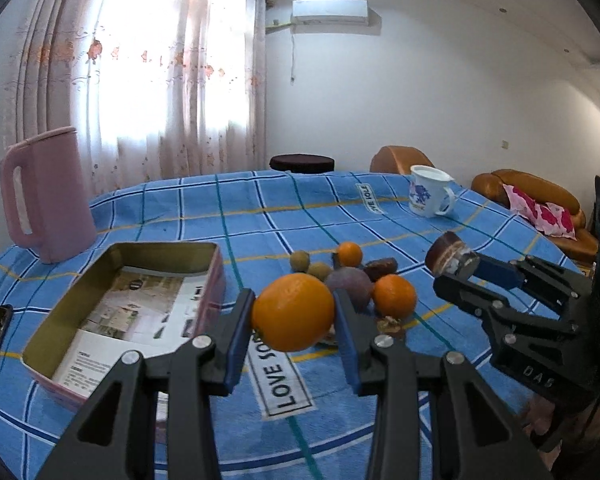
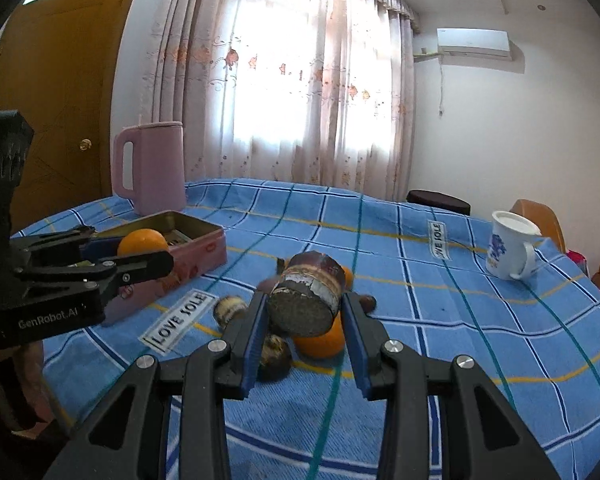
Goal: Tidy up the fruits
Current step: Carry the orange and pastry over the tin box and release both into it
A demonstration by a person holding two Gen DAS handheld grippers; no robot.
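Left wrist view: left gripper (image 1: 294, 312) clamped big orange (image 1: 293, 311), tin (image 1: 210, 276) at 9 o'clock. Right gripper (image 2: 305, 312) pinched brown cylinder (image 2: 306, 300). Should release low, centred inside tin.

Counts, both wrist views together:

- Round orange citrus fruits: three — large one (image 1: 293, 312), medium one (image 1: 395, 295), small one (image 1: 349, 254).
- Small round tan-brown fruits: two (image 1: 299, 261), (image 1: 320, 271).
- Dull purple round fruit: one (image 1: 349, 286).
- Dark brown oblong fruit: one (image 1: 381, 269).
- Brown cylindrical chunk, peeling skin: one (image 2: 306, 300).
- Pink rectangular tin box: one (image 1: 216, 280).
- Pink plastic kettle: one (image 1: 46, 196).
- White enamel mug, blue print: one (image 1: 430, 192).
- Black two-finger grippers: two (image 1: 294, 316), (image 2: 305, 316).
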